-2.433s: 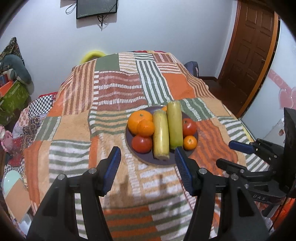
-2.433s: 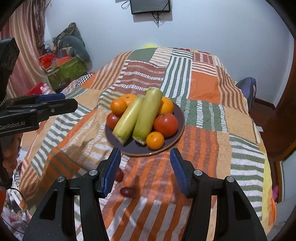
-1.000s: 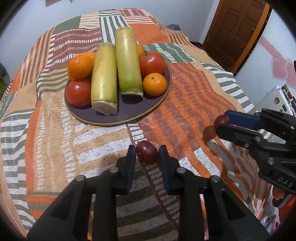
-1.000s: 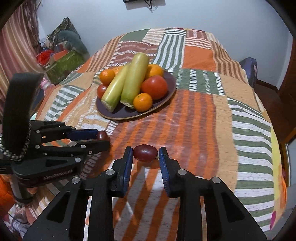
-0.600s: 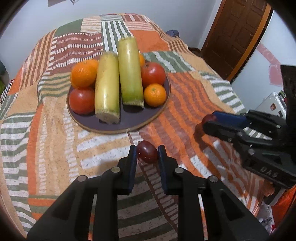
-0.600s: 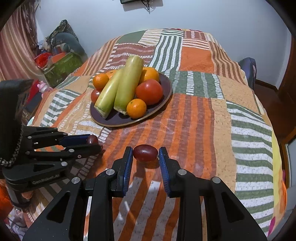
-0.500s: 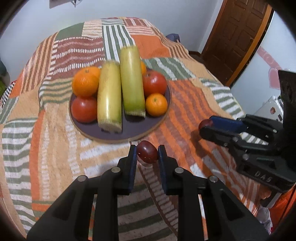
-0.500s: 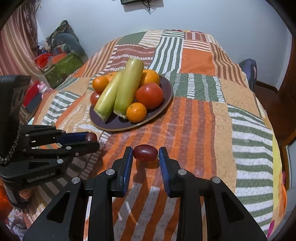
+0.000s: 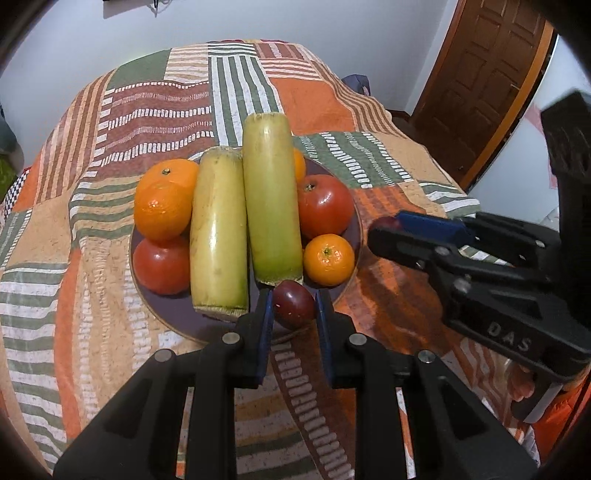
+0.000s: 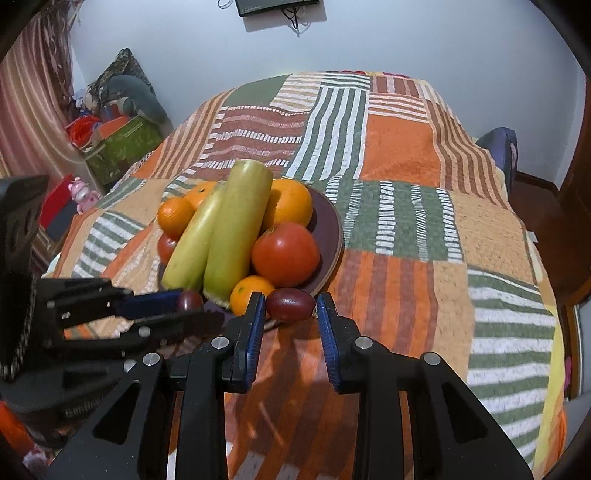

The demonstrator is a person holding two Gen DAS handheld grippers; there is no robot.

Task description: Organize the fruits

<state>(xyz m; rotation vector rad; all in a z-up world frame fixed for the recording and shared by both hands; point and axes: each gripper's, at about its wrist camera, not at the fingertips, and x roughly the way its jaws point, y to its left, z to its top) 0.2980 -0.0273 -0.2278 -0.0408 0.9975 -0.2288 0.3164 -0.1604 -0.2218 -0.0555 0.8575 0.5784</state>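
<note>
A dark purple plate [image 9: 347, 188] on the patchwork bedspread holds two pale green gourds [image 9: 271, 206], oranges [image 9: 162, 199] and tomatoes [image 9: 325, 206]. My left gripper [image 9: 293, 308] is shut on a small dark red fruit [image 9: 293, 304] and holds it over the plate's near rim. My right gripper [image 10: 290, 306] is shut on another dark red fruit [image 10: 290, 304] just off the plate's [image 10: 328, 218] near right rim. The right gripper also shows in the left wrist view [image 9: 391, 229], the left gripper in the right wrist view [image 10: 188, 306].
The bedspread [image 10: 406, 147] covers a bed that drops off at the right edge. A wooden door [image 9: 480, 74] stands at the right. Boxes and clutter [image 10: 118, 140] lie on the floor to the left. A screen [image 10: 273, 5] hangs on the wall.
Both grippers closed on the small red fruits, lifted them and moved forward to the plate. The plate now sits much closer in both views.
</note>
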